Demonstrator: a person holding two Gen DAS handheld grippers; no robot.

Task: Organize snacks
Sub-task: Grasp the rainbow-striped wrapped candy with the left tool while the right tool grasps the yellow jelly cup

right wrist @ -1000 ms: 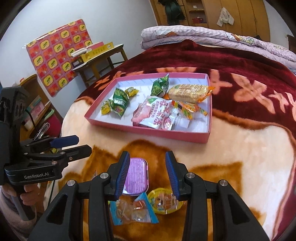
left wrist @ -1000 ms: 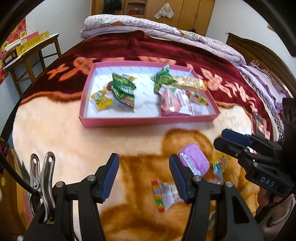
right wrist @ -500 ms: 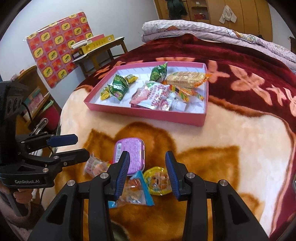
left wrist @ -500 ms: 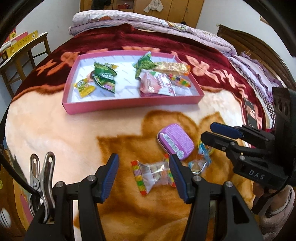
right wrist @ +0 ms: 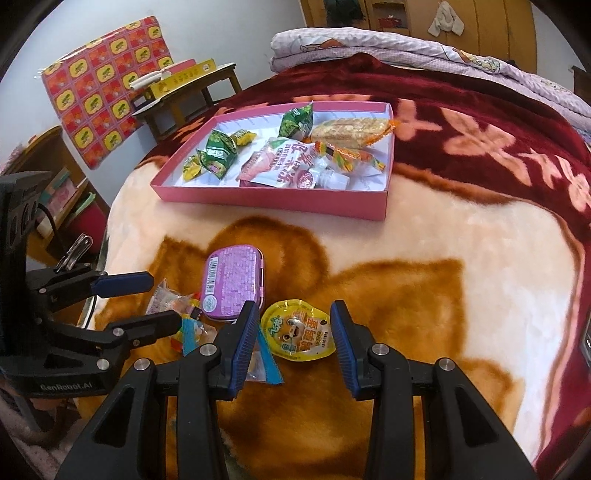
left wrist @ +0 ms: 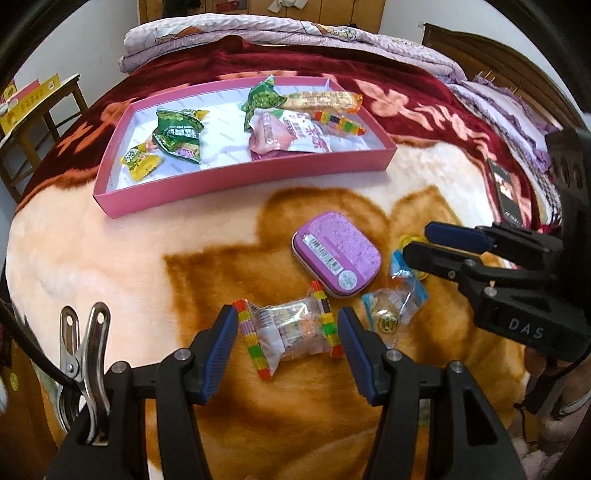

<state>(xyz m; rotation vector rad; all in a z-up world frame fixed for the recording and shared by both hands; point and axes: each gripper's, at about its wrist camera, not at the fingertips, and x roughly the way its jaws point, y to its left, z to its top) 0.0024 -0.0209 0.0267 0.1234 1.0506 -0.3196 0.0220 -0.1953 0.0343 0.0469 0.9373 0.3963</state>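
Observation:
On the blanket, a clear candy packet with rainbow edges [left wrist: 288, 332] lies between the blue pads of my left gripper [left wrist: 288, 343]. The gripper is open and straddles it closely. My right gripper [right wrist: 293, 339] is open around a yellow jelly cup [right wrist: 295, 334] that rests on the blanket. A purple tin [left wrist: 336, 254] [right wrist: 234, 282] sits just beyond both snacks. A blue-edged clear packet [left wrist: 395, 306] [right wrist: 264, 365] lies between the two grippers. The pink tray [left wrist: 240, 177] [right wrist: 273, 201] farther back holds several snack packets. Each gripper shows in the other's view: the right gripper [left wrist: 428, 245], the left gripper [right wrist: 147, 301].
A dark flat box [left wrist: 508, 192] lies on the bed at the right. Folded quilts [left wrist: 295, 29] are piled at the far end. A wooden table [right wrist: 184, 88] stands off the bed's left side. A metal clip [left wrist: 86, 343] hangs on the left gripper.
Both grippers have come down and forward over the loose snacks. The rainbow-edged packet now lies between the left fingers and the jelly cup between the right ones. Jaw widths look unchanged.

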